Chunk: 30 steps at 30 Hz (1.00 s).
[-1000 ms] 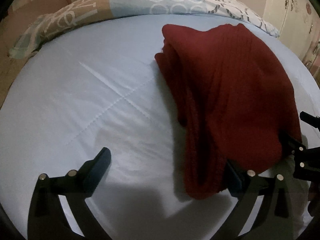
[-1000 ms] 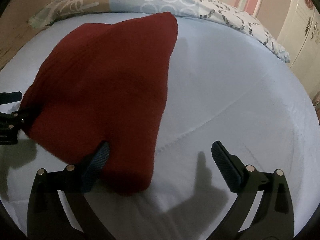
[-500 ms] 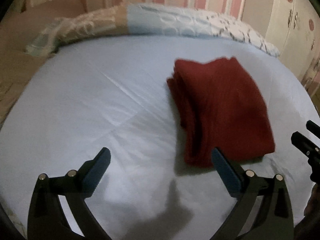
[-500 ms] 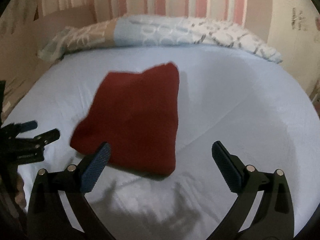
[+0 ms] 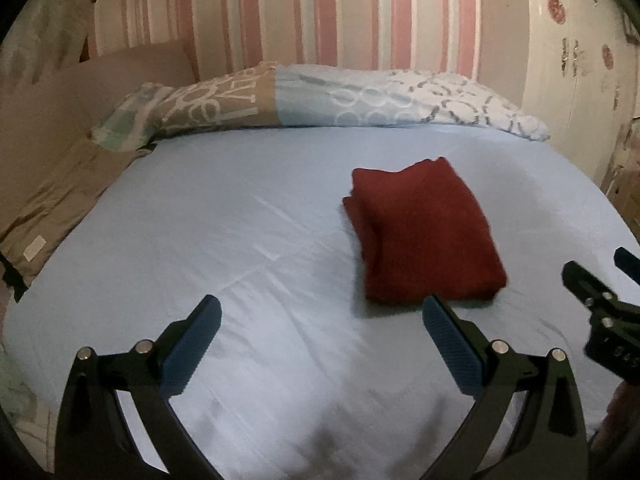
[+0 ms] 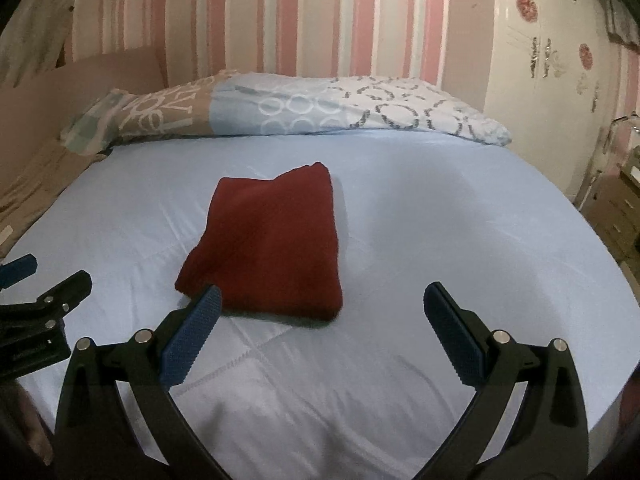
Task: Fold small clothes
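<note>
A dark red knitted garment [image 5: 420, 232] lies folded in a compact rectangle on the light blue bed sheet [image 5: 240, 240]. It also shows in the right wrist view [image 6: 268, 244]. My left gripper [image 5: 320, 340] is open and empty, held back above the sheet, with the garment just beyond its right finger. My right gripper [image 6: 320, 336] is open and empty, with the garment just beyond its left finger. Each gripper shows at the edge of the other's view.
A patterned blue, tan and white pillow [image 5: 320, 100] lies across the head of the bed against a striped wall. A tan cover [image 5: 52, 200] lies along the left side. A white wardrobe [image 6: 552, 72] and drawers [image 6: 616, 216] stand to the right.
Both grippers let go of the red garment and drew back and up from it. The garment now lies flat and folded on the sheet, further from both cameras.
</note>
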Available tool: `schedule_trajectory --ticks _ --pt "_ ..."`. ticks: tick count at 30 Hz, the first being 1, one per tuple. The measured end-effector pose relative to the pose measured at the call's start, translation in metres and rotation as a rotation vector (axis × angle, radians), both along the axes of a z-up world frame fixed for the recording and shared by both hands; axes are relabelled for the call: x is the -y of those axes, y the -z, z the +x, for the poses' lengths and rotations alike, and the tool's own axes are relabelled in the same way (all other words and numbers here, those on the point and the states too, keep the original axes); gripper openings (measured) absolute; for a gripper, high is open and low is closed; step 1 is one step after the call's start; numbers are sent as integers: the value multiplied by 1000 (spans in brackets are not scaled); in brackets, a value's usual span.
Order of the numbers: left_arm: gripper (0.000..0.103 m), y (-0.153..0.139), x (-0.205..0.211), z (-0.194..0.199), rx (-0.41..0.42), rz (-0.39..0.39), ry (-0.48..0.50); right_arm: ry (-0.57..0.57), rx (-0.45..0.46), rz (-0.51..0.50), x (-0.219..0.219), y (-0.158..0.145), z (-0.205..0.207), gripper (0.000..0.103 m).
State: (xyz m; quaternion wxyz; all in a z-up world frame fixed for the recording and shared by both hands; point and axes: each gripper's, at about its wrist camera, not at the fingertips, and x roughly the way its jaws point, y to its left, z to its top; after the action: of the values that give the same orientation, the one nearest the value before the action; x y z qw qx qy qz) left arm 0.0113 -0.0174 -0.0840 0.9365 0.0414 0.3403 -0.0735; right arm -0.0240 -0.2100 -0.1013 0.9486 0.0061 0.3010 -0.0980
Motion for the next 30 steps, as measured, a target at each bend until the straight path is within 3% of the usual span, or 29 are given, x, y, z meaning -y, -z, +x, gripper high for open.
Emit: schedule_trajectory --ticks 20,30 --pt "101 -14 3 -38 38 6 -17 60 53 14 2 -17 -48 100" --pt "101 -41 -5 -56 124 -13 -4 77 99 -20 -2 -38 -59 100"
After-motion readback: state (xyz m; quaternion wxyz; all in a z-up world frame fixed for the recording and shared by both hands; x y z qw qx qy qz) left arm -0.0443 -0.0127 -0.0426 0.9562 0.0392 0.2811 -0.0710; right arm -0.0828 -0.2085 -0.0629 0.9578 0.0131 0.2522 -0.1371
